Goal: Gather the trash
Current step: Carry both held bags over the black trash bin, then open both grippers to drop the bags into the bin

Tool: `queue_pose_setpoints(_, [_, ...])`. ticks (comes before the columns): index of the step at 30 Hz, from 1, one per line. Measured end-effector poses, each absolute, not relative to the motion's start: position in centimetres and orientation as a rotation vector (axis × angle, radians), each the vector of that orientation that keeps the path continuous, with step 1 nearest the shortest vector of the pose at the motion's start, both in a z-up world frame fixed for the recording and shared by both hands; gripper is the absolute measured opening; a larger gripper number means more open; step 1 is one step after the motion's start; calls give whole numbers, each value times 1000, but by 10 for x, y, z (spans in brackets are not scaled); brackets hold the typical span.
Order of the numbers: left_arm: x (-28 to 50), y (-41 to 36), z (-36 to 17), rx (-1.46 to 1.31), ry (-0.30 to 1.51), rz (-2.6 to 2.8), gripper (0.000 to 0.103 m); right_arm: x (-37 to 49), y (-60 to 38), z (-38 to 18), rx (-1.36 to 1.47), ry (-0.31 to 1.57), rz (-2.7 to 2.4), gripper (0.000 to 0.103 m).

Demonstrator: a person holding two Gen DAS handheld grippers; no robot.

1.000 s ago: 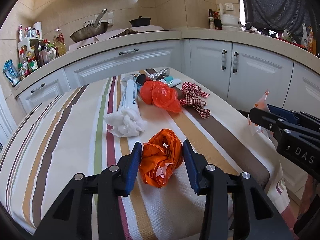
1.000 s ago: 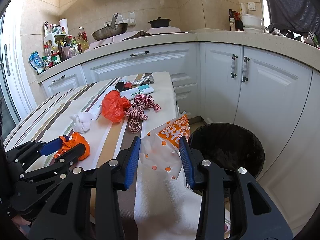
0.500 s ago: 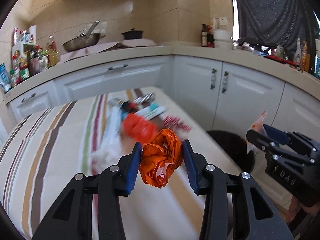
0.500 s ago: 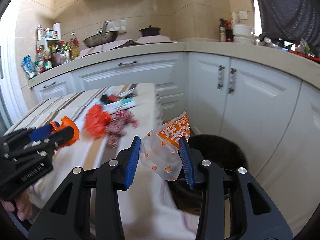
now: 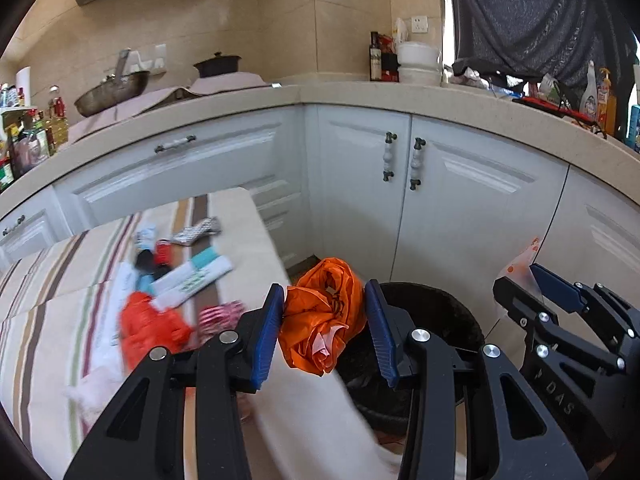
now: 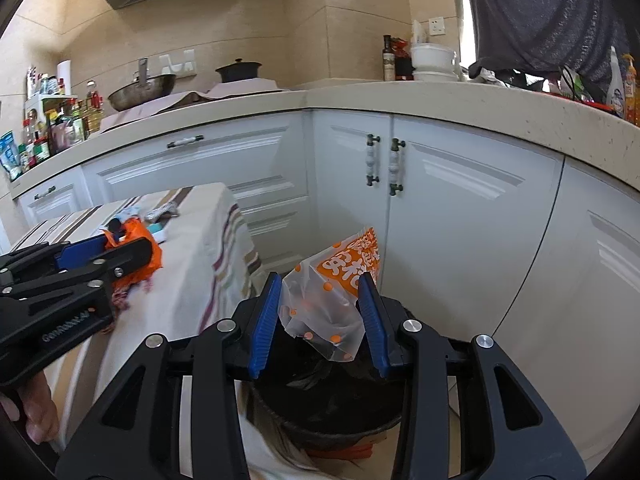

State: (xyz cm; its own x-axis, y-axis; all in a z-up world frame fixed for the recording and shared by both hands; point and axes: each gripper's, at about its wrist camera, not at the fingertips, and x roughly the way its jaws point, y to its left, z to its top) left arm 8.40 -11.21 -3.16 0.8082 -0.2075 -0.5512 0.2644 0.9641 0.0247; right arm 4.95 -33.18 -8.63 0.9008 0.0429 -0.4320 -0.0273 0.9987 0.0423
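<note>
My left gripper (image 5: 325, 330) is shut on a crumpled orange plastic bag (image 5: 322, 316) and holds it in the air near the table's right edge, beside the black bin (image 5: 436, 320). My right gripper (image 6: 325, 320) is shut on a clear wrapper with orange dots and an orange label (image 6: 334, 288) and holds it above the black bin (image 6: 328, 408). The right gripper also shows at the right of the left wrist view (image 5: 520, 284). The left gripper with its bag shows at the left of the right wrist view (image 6: 120, 252).
The striped table (image 5: 52, 288) holds a red plastic bag (image 5: 150, 326), a white tissue wad (image 5: 96, 388), a checked ribbon (image 5: 220, 314), tubes (image 5: 192, 278) and a foil pack (image 5: 196, 232). White cabinets (image 5: 400, 168) stand close behind the bin.
Both grippers have swung right from the table toward the bin, each still holding its piece of trash. The orange bag has been lifted off the table.
</note>
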Motion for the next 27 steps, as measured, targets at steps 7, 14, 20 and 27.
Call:
queue_pose_setpoints(7, [112, -149, -44, 125, 661, -243, 42, 72, -357, -100, 63, 477, 27, 39])
queue_pose_setpoints(14, [139, -175, -56, 131, 761, -244, 42, 94, -377, -119, 95, 520, 21, 39])
queue_pose_setpoints(20, [161, -191, -80, 134, 884, -242, 49, 111, -387, -131, 113, 545, 18, 39])
queue_pose_setpoints(27, [164, -195, -87, 135, 899, -232, 72, 117, -397, -138, 136, 560, -5, 40])
